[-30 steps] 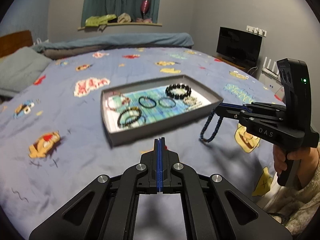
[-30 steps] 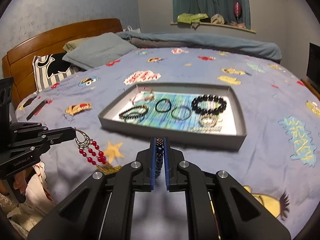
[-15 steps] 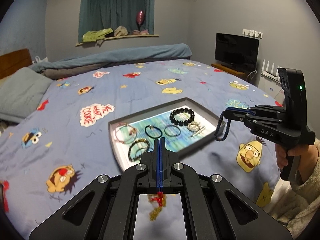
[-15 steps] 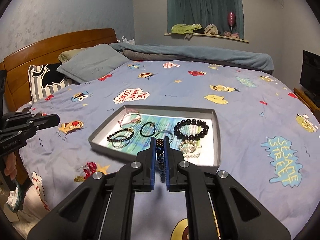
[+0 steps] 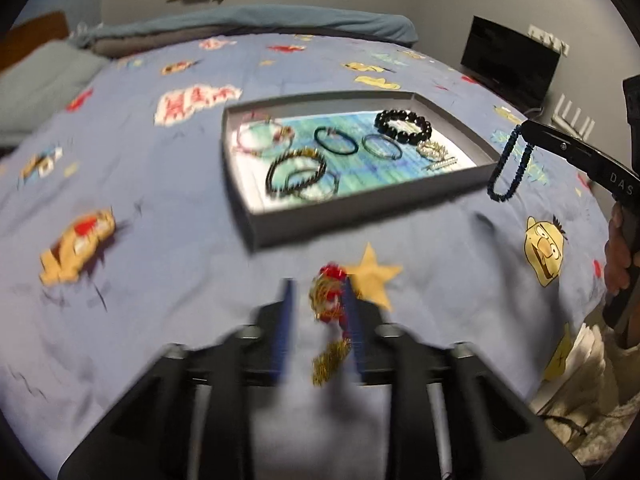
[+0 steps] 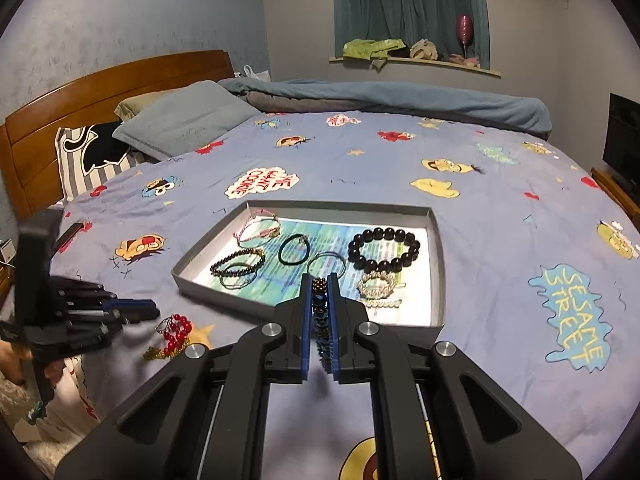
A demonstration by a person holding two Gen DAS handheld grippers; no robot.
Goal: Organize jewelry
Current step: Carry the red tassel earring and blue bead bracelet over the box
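A: Where does the red-beaded earring with the gold filigree and tassel (image 5: 329, 307) lie?

B: On the blue cartoon-print bedspread (image 5: 160, 208), in front of the near wall of the shallow grey cardboard tray (image 5: 360, 210), beside a printed yellow star (image 5: 370, 276). It sits between the fingers of the left gripper (image 5: 316, 286), nearer the right-hand blue pad than the left one.

A: Are those jaws clamped on it?

B: No. The jaws are opening, a clear gap stands between the pads, and the earring lies loose on the bed. The left wrist view is blurred, so I cannot tell whether the right-hand pad touches the beads. From the right wrist view the earring (image 6: 173, 334) lies just off the left gripper's (image 6: 150, 312) tips.

A: And the right gripper (image 6: 320, 280)?

B: Its jaws are closed tight on a dark blue beaded bracelet (image 6: 320, 312). In the left wrist view that bracelet (image 5: 509, 168) hangs as a loop from the tips of the right gripper (image 5: 524, 130), above the bedspread just beyond the tray's right corner.

A: What is in the tray?

B: A chunky black bead bracelet (image 6: 384, 250), a thin black band (image 6: 294, 249), a pink cord bracelet (image 6: 258, 230) and several more.
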